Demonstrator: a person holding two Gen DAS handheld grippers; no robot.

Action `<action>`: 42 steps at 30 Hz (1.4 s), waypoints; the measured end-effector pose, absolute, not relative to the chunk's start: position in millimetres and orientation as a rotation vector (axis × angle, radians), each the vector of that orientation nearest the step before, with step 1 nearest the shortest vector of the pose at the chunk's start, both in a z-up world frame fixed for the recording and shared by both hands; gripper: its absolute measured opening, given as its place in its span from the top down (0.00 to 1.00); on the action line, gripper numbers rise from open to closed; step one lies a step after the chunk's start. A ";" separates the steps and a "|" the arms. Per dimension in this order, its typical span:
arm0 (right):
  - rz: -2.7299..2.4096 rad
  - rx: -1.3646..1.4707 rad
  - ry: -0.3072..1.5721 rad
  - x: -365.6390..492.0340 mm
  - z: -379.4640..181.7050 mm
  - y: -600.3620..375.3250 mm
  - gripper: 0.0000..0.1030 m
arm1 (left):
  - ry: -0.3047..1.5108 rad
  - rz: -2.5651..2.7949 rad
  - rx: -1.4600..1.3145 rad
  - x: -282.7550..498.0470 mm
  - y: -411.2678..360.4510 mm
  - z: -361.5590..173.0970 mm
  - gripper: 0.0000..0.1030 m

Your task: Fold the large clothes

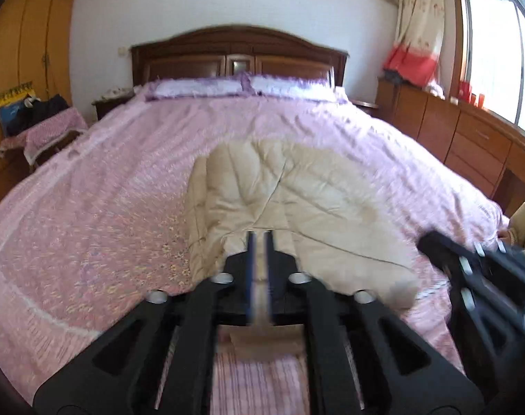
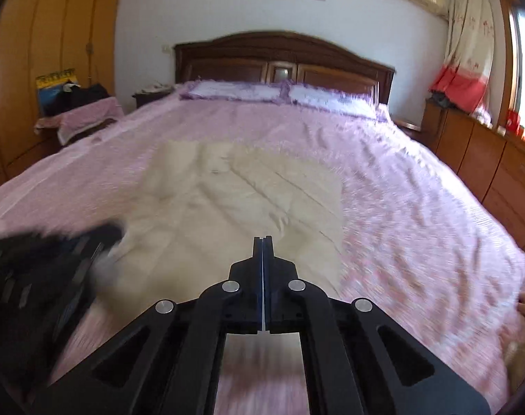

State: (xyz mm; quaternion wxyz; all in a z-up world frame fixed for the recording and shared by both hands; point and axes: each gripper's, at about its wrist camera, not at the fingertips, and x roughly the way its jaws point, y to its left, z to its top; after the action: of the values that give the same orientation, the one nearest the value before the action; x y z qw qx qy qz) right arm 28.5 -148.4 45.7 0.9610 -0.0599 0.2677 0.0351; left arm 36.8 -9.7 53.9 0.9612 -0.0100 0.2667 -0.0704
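Note:
A cream quilted padded garment (image 1: pixel 290 193) lies on the pink bedspread (image 1: pixel 89 207). My left gripper (image 1: pixel 260 237) is shut on a fold of the cream garment; cloth runs between its fingers and lifts toward me. In the right wrist view the garment (image 2: pixel 245 200) lies spread flat. My right gripper (image 2: pixel 263 240) is shut with nothing between its fingers, above the garment's near edge. The left gripper shows blurred at the left of the right wrist view (image 2: pixel 55 263); the right gripper shows at the right of the left wrist view (image 1: pixel 483 276).
A dark wooden headboard (image 1: pixel 238 55) and two pillows (image 1: pixel 241 86) stand at the far end. A side table with dark clothes (image 1: pixel 41 121) is at the left. Wooden drawers (image 1: pixel 469 141) run under the window on the right. A wardrobe (image 2: pixel 48 34) fills the left wall.

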 end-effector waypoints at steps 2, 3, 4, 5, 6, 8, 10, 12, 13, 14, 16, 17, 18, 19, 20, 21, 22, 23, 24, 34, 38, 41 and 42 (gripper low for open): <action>0.081 -0.115 0.510 -6.8 50.7 -152.9 0.99 | 0.477 -0.104 -0.010 3.7 -9.6 59.3 0.47; 0.094 -0.094 0.480 -26.8 49.3 -157.9 0.96 | 0.445 -0.089 -0.010 -12.6 -8.5 59.1 0.42; 0.093 -0.078 0.470 -39.9 46.2 -161.8 0.90 | 0.421 -0.083 -0.012 -25.7 -10.3 59.5 0.36; 0.085 -0.067 0.466 -51.4 41.3 -165.7 0.72 | 0.383 -0.080 -0.018 -41.3 -10.1 57.2 0.29; 0.084 -0.058 0.453 -58.2 39.1 -167.8 0.62 | 0.360 -0.076 -0.018 -48.7 -9.3 56.8 0.26; 0.074 -0.059 0.403 -74.6 33.1 -171.7 0.51 | 0.305 -0.078 0.004 -66.2 -16.5 53.6 0.19; 0.046 -0.051 0.357 -83.0 23.3 -179.9 0.38 | 0.269 -0.077 0.035 -70.8 -23.3 42.8 0.15; 0.028 -0.040 0.357 -80.1 18.3 -187.0 0.27 | 0.271 -0.085 0.032 -69.2 -31.2 37.9 0.12; 0.030 -0.035 0.359 -78.1 17.3 -190.4 0.24 | 0.279 -0.091 0.021 -66.4 -33.4 34.6 0.10; 0.028 -0.030 0.351 -76.5 16.9 -193.7 0.20 | 0.289 -0.096 0.010 -62.5 -34.8 29.9 0.07; 0.010 -0.029 0.324 -75.0 19.5 -199.7 0.19 | 0.327 -0.089 -0.002 -51.8 -36.3 18.4 0.04; 0.003 -0.034 0.295 -75.0 21.9 -200.1 0.18 | 0.363 -0.083 -0.006 -44.9 -35.8 13.1 0.04; -0.001 -0.044 0.259 -75.9 24.5 -199.2 0.17 | 0.383 -0.077 -0.006 -41.0 -35.9 10.0 0.04; -0.003 -0.054 0.222 -75.7 27.1 -198.9 0.16 | 0.414 -0.066 -0.015 -35.6 -34.0 8.0 0.04; -0.003 -0.059 0.194 -74.5 28.6 -198.2 0.13 | 0.417 -0.066 -0.026 -33.2 -32.1 7.7 0.04; 0.004 -0.063 0.169 -70.7 29.6 -196.0 0.11 | 0.408 -0.059 -0.036 -32.3 -29.4 8.6 0.04; 0.014 -0.065 0.172 -65.7 29.3 -194.8 0.10 | 0.402 -0.037 -0.028 -31.2 -28.2 9.1 0.04; 0.020 -0.069 0.201 -56.9 27.4 -191.4 0.10 | 0.402 -0.025 -0.015 -29.9 -27.4 8.2 0.04; 0.024 -0.059 0.211 -52.9 26.1 -191.4 0.10 | 0.421 -0.039 -0.011 -26.9 -25.4 7.4 0.04; -0.057 -0.011 0.228 -36.5 9.8 -196.4 0.10 | 0.450 -0.024 0.020 -19.9 -24.2 1.3 0.04; -0.057 -0.005 0.214 -39.2 8.6 -197.7 0.10 | 0.451 -0.016 -0.010 -16.7 -17.5 2.9 0.04; -0.044 -0.026 0.234 -37.1 6.6 -194.2 0.10 | 0.453 -0.014 -0.048 -15.2 -8.9 3.7 0.04; -0.041 -0.039 0.237 -35.7 6.4 -190.4 0.10 | 0.459 -0.013 -0.055 -14.0 -6.2 3.3 0.04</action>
State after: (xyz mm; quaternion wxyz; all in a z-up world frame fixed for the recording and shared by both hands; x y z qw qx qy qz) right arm -35.7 -190.4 6.4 0.9926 -0.0196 0.1180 -0.0206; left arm -14.0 -6.2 3.3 0.9734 -0.0275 0.2273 -0.0065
